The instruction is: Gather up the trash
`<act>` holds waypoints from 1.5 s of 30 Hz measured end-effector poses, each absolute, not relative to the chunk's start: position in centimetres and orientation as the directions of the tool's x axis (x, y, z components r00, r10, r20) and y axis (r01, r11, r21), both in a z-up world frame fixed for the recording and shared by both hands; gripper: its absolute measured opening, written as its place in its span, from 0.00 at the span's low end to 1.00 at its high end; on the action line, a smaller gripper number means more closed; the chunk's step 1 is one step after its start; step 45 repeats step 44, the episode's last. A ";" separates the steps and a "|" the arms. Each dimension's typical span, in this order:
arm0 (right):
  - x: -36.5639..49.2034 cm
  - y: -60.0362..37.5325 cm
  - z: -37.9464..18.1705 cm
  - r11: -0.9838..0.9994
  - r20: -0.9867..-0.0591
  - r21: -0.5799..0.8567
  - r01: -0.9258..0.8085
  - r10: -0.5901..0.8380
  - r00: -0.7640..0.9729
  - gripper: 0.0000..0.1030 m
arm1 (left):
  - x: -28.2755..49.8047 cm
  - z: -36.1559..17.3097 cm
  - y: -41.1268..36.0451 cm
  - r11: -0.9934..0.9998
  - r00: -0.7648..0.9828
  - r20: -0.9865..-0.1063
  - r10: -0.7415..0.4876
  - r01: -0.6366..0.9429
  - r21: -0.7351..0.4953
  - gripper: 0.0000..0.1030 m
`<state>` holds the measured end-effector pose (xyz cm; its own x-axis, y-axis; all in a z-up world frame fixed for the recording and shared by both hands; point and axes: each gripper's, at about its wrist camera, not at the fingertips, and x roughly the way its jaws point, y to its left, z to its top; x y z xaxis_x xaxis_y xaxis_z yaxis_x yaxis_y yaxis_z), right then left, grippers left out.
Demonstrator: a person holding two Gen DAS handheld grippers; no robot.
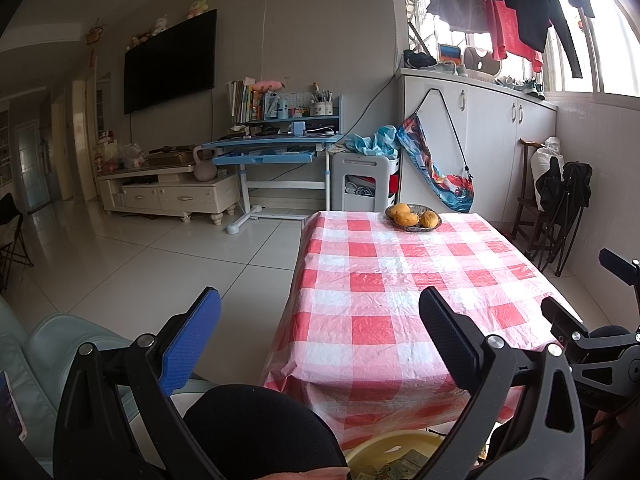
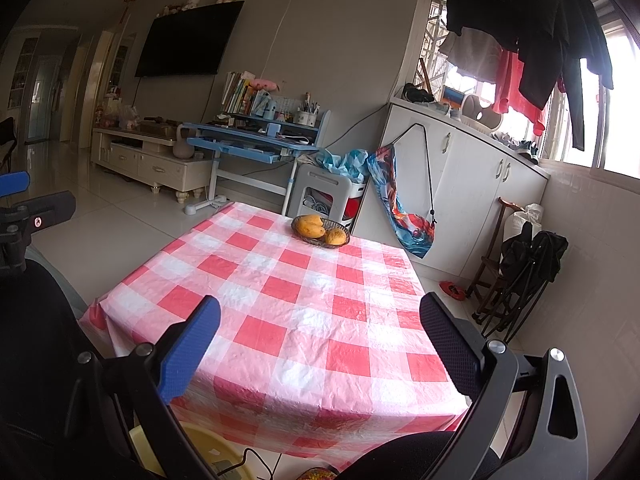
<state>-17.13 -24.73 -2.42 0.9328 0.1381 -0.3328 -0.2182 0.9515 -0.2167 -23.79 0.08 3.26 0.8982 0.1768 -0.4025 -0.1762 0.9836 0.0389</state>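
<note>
Left wrist view: my left tongs point(image 1: 320, 336) and right tongs point(image 2: 320, 336) hover level, spread wide and empty, above the checked worktop point(image 2: 280, 300); paper scraps fill the yellow basin point(image 1: 384, 460).

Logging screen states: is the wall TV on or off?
Off, apparently: the TV screen is uniformly black in both views, with no picture or glow.

A: Below the left claw point(image 1: 320, 336), what's in the yellow basin point(image 1: 384, 446)?
B: Scraps, too small to tell (the picture's bottom edge cuts the basin off).
A: And under the right claw point(image 2: 320, 344)?
B: The counter point(image 2: 280, 280) hides most of the basin; the black cable point(image 2: 256, 460) runs off the edge.
</note>
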 end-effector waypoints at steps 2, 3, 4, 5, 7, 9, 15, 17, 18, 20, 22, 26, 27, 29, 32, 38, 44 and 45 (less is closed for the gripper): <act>-17.1 -24.5 -2.4 0.952 -0.333 -0.216 -0.218 0.138 0.933 0.93 | -23.8 3.3 0.2 0.984 0.898 -0.403 0.176 -0.176 0.038 0.93; -17.1 -24.5 -2.4 0.952 -0.333 -0.216 -0.218 0.138 0.933 0.93 | -23.8 3.3 0.1 0.984 0.898 -0.403 0.176 -0.176 0.037 0.93; -17.1 -24.5 -2.4 0.952 -0.333 -0.216 -0.218 0.138 0.933 0.93 | -23.8 3.3 0.1 0.984 0.898 -0.403 0.176 -0.176 0.037 0.93; -17.1 -24.6 -2.4 0.952 -0.333 -0.217 -0.218 0.138 0.933 0.93 | -23.7 3.3 0.2 0.984 0.898 -0.403 0.176 -0.176 0.037 0.93; -17.1 -24.5 -2.4 0.951 -0.333 -0.217 -0.219 0.138 0.933 0.93 | -23.8 3.3 0.1 0.984 0.897 -0.405 0.176 -0.177 0.036 0.93; -17.1 -24.5 -2.4 0.951 -0.334 -0.218 -0.219 0.138 0.933 0.93 | -23.8 3.3 0.1 0.984 0.898 -0.404 0.177 -0.177 0.038 0.93; -17.1 -24.6 -2.4 0.951 -0.334 -0.218 -0.220 0.138 0.932 0.93 | -23.7 3.3 0.6 0.989 0.897 -0.418 0.141 -0.149 0.015 0.93; -17.1 -24.5 -2.4 0.951 -0.334 -0.219 -0.220 0.138 0.932 0.93 | -23.5 3.2 0.8 0.992 0.895 -0.432 0.112 -0.128 -0.009 0.93; -17.1 -24.4 -2.4 0.951 -0.334 -0.219 -0.220 0.138 0.932 0.93 | -23.5 3.2 0.8 0.993 0.895 -0.435 0.100 -0.120 -0.019 0.93; -17.1 -24.5 -2.4 0.951 -0.334 -0.220 -0.220 0.138 0.932 0.93 | -23.8 3.1 0.8 0.992 0.902 -0.421 0.099 -0.122 -0.028 0.93; -17.1 -24.4 -2.4 0.951 -0.335 -0.220 -0.220 0.138 0.932 0.93 | -24.3 3.1 0.6 0.993 0.913 -0.397 0.094 -0.116 -0.032 0.93; -17.1 -24.4 -2.4 0.950 -0.335 -0.220 -0.220 0.139 0.932 0.93 | -24.6 3.2 0.6 0.991 0.923 -0.368 0.112 -0.130 -0.025 0.93; -17.1 -24.5 -2.4 0.950 -0.335 -0.220 -0.220 0.139 0.932 0.93 | -24.5 3.2 0.7 0.990 0.922 -0.369 0.120 -0.139 -0.025 0.93; -17.1 -24.5 -2.4 0.951 -0.335 -0.219 -0.220 0.138 0.932 0.93 | -24.3 3.2 0.7 0.988 0.917 -0.376 0.132 -0.151 -0.023 0.93; -17.1 -24.5 -2.4 0.950 -0.335 -0.220 -0.220 0.138 0.932 0.93 | -24.1 3.0 0.1 0.985 0.907 -0.388 0.161 -0.173 0.005 0.93; -17.4 -25.0 -2.7 0.947 -0.336 -0.229 -0.224 0.139 0.931 0.93 | -23.3 2.6 -0.3 0.981 0.878 -0.439 0.190 -0.185 0.054 0.93; -17.6 -25.3 -2.8 0.947 -0.335 -0.230 -0.225 0.140 0.932 0.93 | -23.0 2.4 -0.3 0.983 0.866 -0.465 0.182 -0.179 0.049 0.93; -17.6 -25.3 -2.8 0.947 -0.335 -0.230 -0.225 0.140 0.932 0.93 | -23.0 2.4 -0.3 0.983 0.866 -0.465 0.182 -0.179 0.049 0.93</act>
